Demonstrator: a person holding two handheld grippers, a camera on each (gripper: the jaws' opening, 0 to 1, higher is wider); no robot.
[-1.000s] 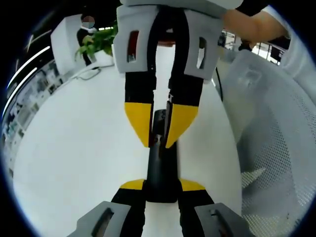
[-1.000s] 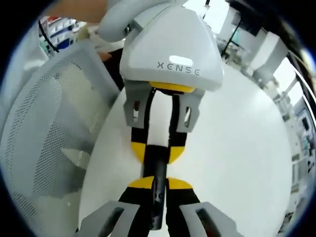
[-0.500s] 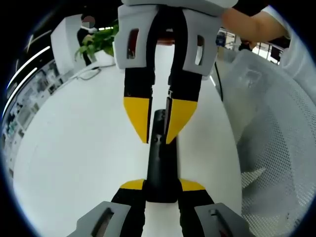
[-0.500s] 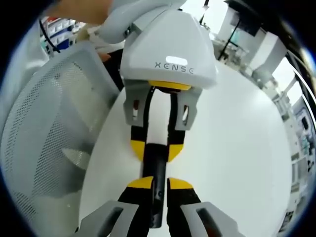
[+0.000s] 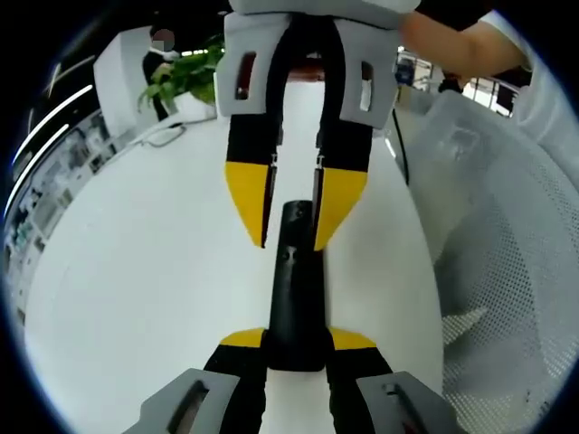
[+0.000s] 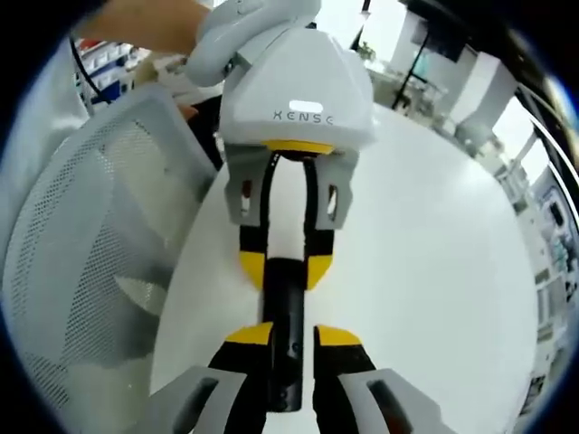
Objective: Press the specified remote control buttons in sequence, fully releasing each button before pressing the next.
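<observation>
A slim black remote control [image 5: 294,289] lies lengthwise over the white table, and my left gripper [image 5: 297,342] is shut on its near end. My right gripper [image 5: 294,206] reaches in from the top of the left gripper view. Its yellow fingertips [image 5: 248,201] stand slightly apart on either side of the remote's far tip. In the right gripper view the remote [image 6: 285,312] runs between my right gripper [image 6: 294,336] at the bottom and the left gripper [image 6: 286,269] opposite, whose yellow pads clamp it. A narrow gap shows beside the remote at the right gripper's pads.
The round white table [image 5: 136,271] spreads out to one side of the grippers. A grey mesh chair [image 5: 507,289] stands close along the other side, also seen as the chair [image 6: 81,271] in the right gripper view. A potted plant [image 5: 181,77] sits at the far edge. A person's arm [image 5: 461,41] holds the right gripper.
The right gripper's fingertips were close together on the remote's far end. They have now spread apart and straddle its tip. The left gripper keeps its hold.
</observation>
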